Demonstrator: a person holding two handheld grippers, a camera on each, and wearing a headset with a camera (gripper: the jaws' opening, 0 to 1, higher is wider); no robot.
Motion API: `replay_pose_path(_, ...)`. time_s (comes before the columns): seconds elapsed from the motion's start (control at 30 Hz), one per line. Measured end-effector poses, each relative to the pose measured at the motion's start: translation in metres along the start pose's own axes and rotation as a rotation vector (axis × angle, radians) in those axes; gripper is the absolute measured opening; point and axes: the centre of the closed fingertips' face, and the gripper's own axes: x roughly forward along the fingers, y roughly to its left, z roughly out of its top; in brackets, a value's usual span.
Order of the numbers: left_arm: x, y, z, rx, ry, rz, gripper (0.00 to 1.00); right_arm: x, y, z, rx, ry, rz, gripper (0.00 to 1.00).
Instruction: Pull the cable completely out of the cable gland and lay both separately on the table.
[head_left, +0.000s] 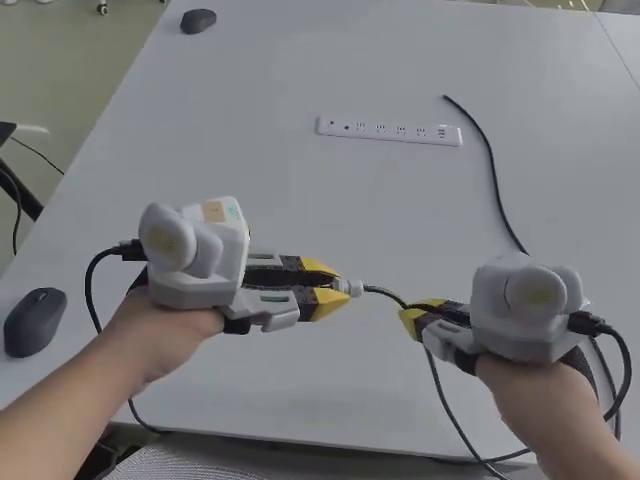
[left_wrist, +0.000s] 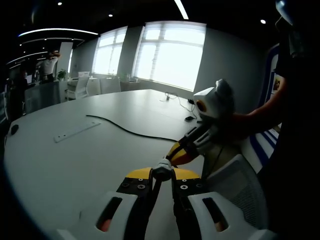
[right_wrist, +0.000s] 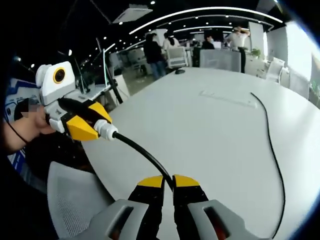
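- Head view, table (head_left: 300, 180): white and broad, the largest item here. You hold both grippers above its near edge, and neither task thing rests on it yet.
- Cable (right_wrist: 145, 152): black, thin, round. Judge it light and pliant, with a smooth jacket that may slide under a weak pinch. A short span bridges the two grippers in the air, and the rest droops past the table's near edge. Grip it near the gland, so your pull runs straight along its length.
- Left gripper (head_left: 340, 283): yellow-tipped jaws drawn in narrow, clamped on the gland.
- Right gripper (head_left: 410, 318): jaws pinched almost together on the cable, near the gland but apart from it.
- Cable gland (right_wrist: 106, 130): white, the smallest item. Judge it rigid plastic, light, and safe to clamp firmly by its body. It sits at the tips of your left jaws with the cable threaded through it.
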Motion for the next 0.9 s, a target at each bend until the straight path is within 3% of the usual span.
replay_pose_path(0.43,0.001,-0.002,0.0,-0.001,0.002,-0.004,0.15,0.004,-0.028,-0.036,0.261,0.069,-0.03,0.01)
replay_pose_path(0.73,0.003,-0.003,0.001,-0.003,0.0,-0.005,0.15,0.006,-0.031,-0.037,0.293,0.061,-0.032,0.01)
replay_pose_path(0.9,0.002,-0.002,0.0,0.0,0.003,-0.003,0.15,0.008,-0.028,-0.04,0.37,0.066,-0.006,0.01)
